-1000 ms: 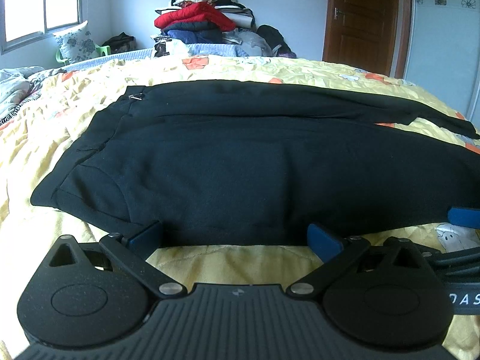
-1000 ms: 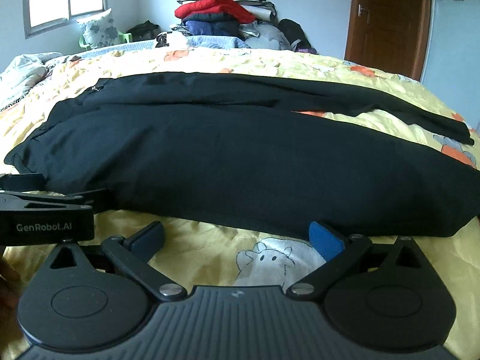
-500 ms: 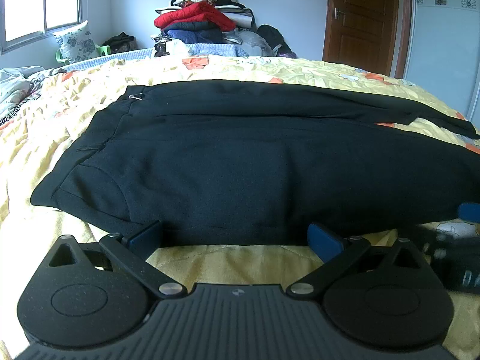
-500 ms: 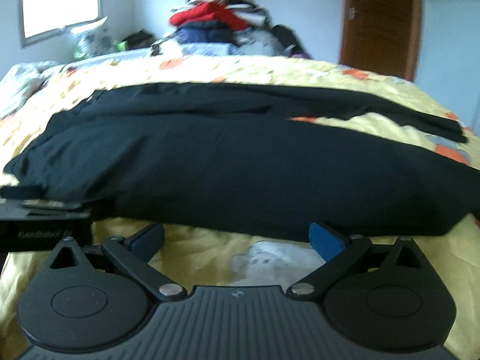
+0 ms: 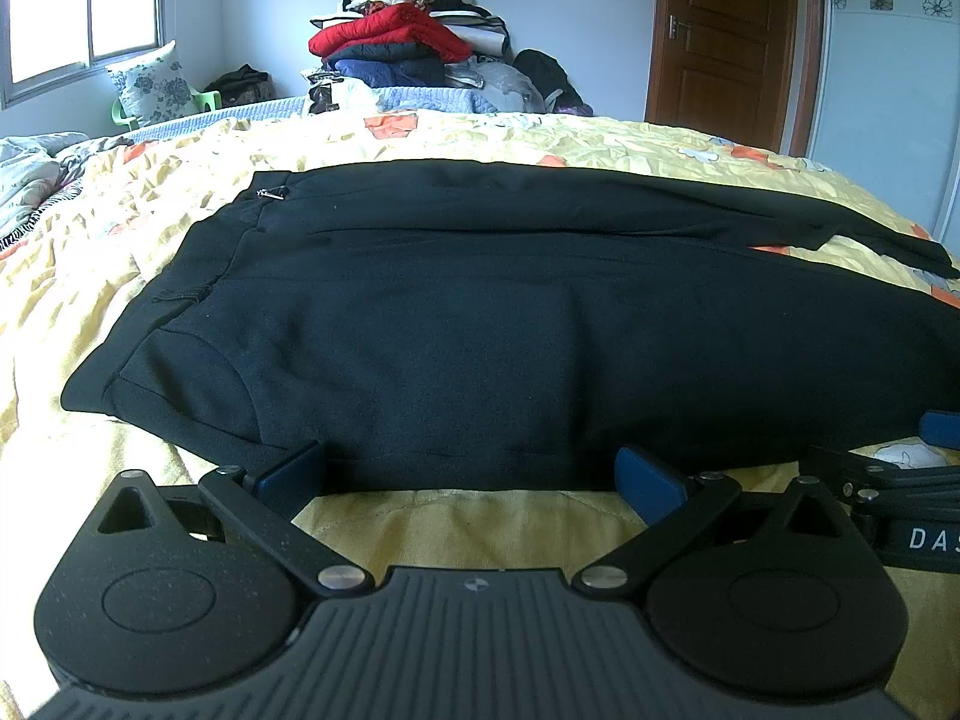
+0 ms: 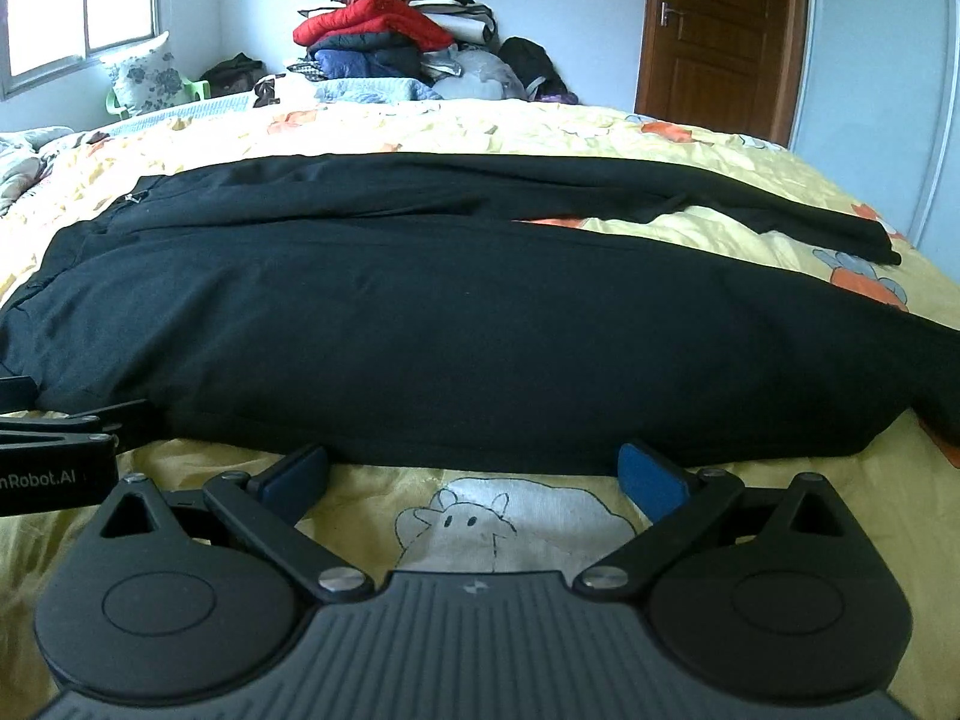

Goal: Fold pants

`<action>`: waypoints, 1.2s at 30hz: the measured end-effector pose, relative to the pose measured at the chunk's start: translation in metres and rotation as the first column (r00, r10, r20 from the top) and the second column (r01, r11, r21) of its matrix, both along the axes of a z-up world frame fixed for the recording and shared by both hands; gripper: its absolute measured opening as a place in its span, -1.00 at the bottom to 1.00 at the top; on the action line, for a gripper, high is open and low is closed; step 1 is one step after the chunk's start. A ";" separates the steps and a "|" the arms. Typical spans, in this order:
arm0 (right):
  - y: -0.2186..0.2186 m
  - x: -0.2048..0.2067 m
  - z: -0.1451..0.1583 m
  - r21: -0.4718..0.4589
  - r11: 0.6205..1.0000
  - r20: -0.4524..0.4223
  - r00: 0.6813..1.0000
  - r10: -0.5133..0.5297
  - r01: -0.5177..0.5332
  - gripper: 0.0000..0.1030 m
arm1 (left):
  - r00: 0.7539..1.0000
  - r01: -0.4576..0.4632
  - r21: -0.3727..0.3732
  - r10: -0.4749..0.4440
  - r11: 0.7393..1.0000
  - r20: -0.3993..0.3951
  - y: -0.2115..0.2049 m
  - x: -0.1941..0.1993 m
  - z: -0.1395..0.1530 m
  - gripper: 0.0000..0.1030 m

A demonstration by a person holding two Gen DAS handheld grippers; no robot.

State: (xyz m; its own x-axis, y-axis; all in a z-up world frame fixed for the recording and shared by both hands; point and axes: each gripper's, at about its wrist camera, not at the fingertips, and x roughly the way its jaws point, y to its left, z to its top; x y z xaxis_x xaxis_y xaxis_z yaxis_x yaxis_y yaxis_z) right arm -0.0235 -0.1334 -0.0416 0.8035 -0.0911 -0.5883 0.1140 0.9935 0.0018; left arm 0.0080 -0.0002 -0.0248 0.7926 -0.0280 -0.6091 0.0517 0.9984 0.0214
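Observation:
Black pants (image 5: pixel 468 324) lie flat across a yellow quilted bed (image 5: pixel 180 192), waistband to the left, legs running right. The far leg (image 6: pixel 780 216) splays away from the near one, showing quilt between them. My left gripper (image 5: pixel 471 474) is open, its blue pads at the pants' near edge close to the waist end. My right gripper (image 6: pixel 474 471) is open too, its pads against the near edge further along the leg. Each gripper shows at the side of the other's view: the right one (image 5: pixel 912 480) and the left one (image 6: pixel 54 450).
A tall heap of folded clothes (image 5: pixel 408 48) stands beyond the bed's far side. A patterned pillow (image 5: pixel 150 84) sits under the window at left, and a brown door (image 5: pixel 726 36) is at the right. A cartoon print (image 6: pixel 510 522) marks the quilt between my right fingers.
The right gripper shifted rightward along the pants' near edge with a brief blur; the left gripper stayed still. Both remain open.

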 end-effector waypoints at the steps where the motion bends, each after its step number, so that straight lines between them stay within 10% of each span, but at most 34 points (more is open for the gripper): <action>1: 0.000 0.000 0.000 0.000 1.000 0.000 1.000 0.001 -0.001 1.00 | 1.000 0.000 0.000 0.000 1.000 0.000 0.000 0.000 0.000 1.00; 36: 0.000 -0.001 0.000 -0.002 1.000 0.000 1.000 0.012 -0.012 1.00 | 1.000 0.000 0.000 0.000 1.000 0.001 0.000 0.000 0.000 1.00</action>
